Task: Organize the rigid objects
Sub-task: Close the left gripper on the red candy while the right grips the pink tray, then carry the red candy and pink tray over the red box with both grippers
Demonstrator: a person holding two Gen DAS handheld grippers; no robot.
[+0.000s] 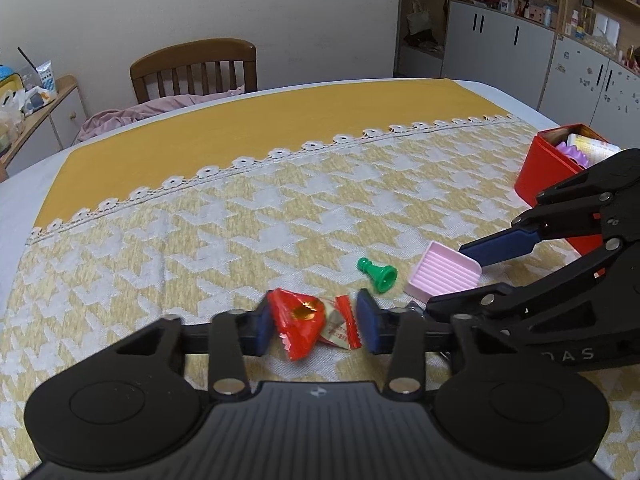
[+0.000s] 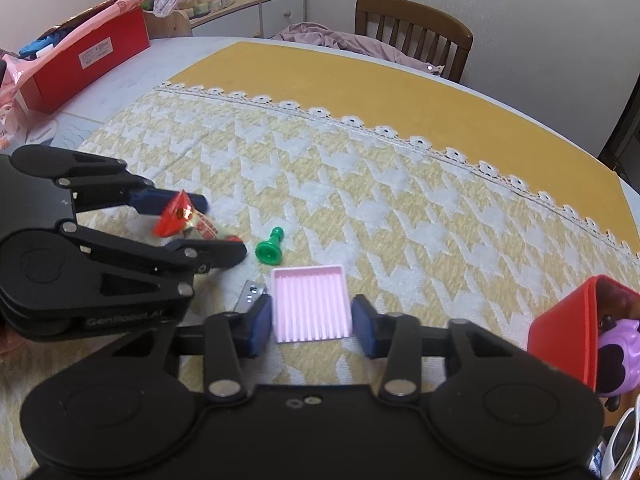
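Note:
My left gripper (image 1: 314,326) holds a red candy packet (image 1: 298,322) together with a red-and-white wrapper (image 1: 340,326) between its blue pads; it also shows in the right wrist view (image 2: 208,228). My right gripper (image 2: 312,324) is open, its blue pads on either side of a pink ribbed tray (image 2: 310,304) lying on the cloth; the tray also shows in the left wrist view (image 1: 442,276). A green pawn (image 1: 378,272) lies on its side between the two grippers, also in the right wrist view (image 2: 270,248).
A red box (image 1: 556,168) with a purple toy (image 2: 618,360) stands at the right. A small metal piece (image 2: 250,294) lies left of the tray. A long red carton (image 2: 88,56) sits at the far left. A wooden chair (image 1: 196,68) stands behind the table.

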